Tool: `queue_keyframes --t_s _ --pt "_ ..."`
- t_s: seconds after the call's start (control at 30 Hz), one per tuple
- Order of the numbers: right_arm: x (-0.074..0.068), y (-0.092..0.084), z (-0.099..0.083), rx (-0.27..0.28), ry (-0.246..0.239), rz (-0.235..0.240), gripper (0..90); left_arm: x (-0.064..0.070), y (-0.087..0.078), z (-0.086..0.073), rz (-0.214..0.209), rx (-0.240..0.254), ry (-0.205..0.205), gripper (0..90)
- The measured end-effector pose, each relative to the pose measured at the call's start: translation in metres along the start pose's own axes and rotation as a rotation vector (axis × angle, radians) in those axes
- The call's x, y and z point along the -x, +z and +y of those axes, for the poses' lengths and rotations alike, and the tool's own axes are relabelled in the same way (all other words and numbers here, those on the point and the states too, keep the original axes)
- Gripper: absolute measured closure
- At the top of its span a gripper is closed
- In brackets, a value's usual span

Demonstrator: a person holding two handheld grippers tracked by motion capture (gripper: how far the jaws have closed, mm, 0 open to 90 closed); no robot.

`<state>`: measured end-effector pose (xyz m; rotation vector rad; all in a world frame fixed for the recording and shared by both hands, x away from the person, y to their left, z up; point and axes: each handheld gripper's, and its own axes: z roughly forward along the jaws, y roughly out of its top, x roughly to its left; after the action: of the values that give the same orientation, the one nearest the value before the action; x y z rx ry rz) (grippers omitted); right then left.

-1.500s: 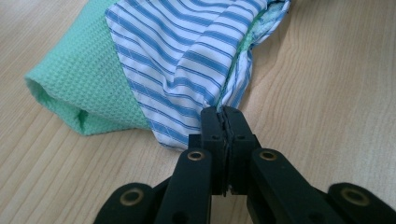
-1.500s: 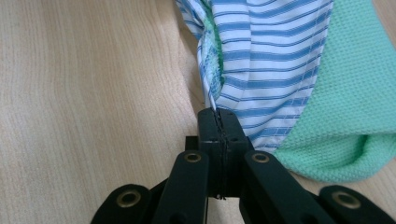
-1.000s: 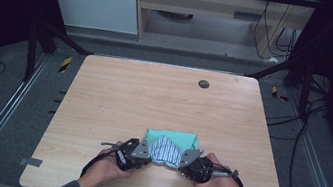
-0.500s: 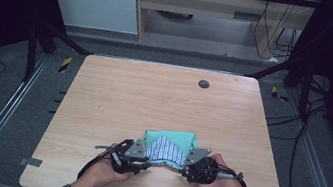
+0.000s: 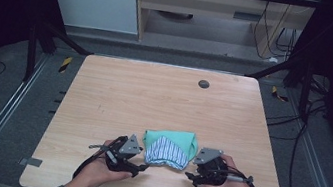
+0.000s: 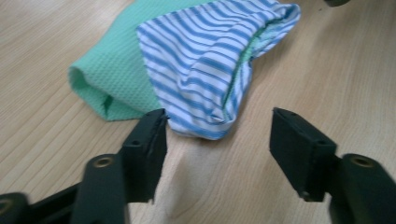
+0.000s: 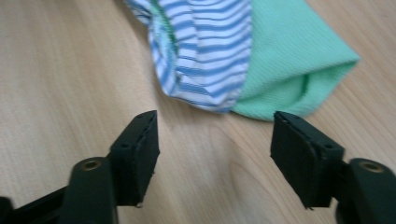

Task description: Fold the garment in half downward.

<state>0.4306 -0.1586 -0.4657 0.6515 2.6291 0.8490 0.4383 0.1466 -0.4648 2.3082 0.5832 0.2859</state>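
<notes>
A folded cloth (image 5: 169, 148), mint green with a blue-and-white striped part, lies flat near the table's front edge. My left gripper (image 5: 143, 167) rests on the table just left of it and my right gripper (image 5: 188, 176) just right of it, each in a hand. In the left gripper view the jaws (image 6: 217, 135) stand apart, having just been opening, with bare wood between them and the striped fold (image 6: 205, 60) slightly ahead. In the right gripper view the jaws (image 7: 215, 135) have likewise just been opening, and the cloth (image 7: 210, 51) lies beyond the tips, untouched.
A small dark round disc (image 5: 203, 83) sits near the far edge of the wooden table (image 5: 154, 96). Black frame posts and cables flank the table on the floor. A cabinet stands behind it.
Both grippers were shut on the cloth's near corners and have opened and let go. The right one drew back slightly to the right. The cloth now lies free on the table.
</notes>
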Motion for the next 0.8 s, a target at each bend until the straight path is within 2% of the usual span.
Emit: queue_keyframes --t_s 0.07,0.2,0.3,0.47,0.5,0.53,0.57,0.63,0.7,0.8 --pt "0.005 -0.003 -0.004 0.002 0.03 -0.028 24.8 -0.004 -0.003 -0.001 0.021 0.01 -0.021 26.3" --pt "0.016 -0.005 -0.009 0.002 0.093 -0.068 17.8 -0.017 -0.006 -0.003 0.048 -0.004 -0.059 18.6" --pt "0.024 -0.006 -0.013 0.001 0.131 -0.097 14.6 -0.024 -0.007 -0.004 0.056 -0.004 -0.079 17.0" --pt "0.04 -0.004 -0.018 0.005 0.23 -0.125 10.9 -0.037 -0.008 -0.005 0.077 -0.021 -0.097 14.4" --pt "0.046 -0.002 -0.02 0.015 0.25 -0.141 10.8 -0.047 -0.008 -0.006 0.094 -0.016 -0.123 13.7" --pt "0.049 -0.001 -0.02 0.018 0.263 -0.15 10.4 -0.047 -0.008 -0.006 0.094 -0.016 -0.123 12.8" --pt "0.054 0.0 -0.022 0.027 0.286 -0.168 10.0 -0.059 -0.007 -0.008 0.126 -0.027 -0.148 11.9" --pt "0.062 0.003 -0.023 0.045 0.333 -0.189 9.5 -0.07 -0.005 -0.011 0.159 -0.031 -0.164 11.1" --pt "0.071 0.007 -0.025 0.062 0.395 -0.218 9.2 -0.084 -0.003 -0.016 0.189 -0.024 -0.219 9.5" --pt "0.085 0.016 -0.027 0.074 0.457 -0.267 8.3 -0.105 0.0 -0.023 0.246 -0.003 -0.282 8.7"
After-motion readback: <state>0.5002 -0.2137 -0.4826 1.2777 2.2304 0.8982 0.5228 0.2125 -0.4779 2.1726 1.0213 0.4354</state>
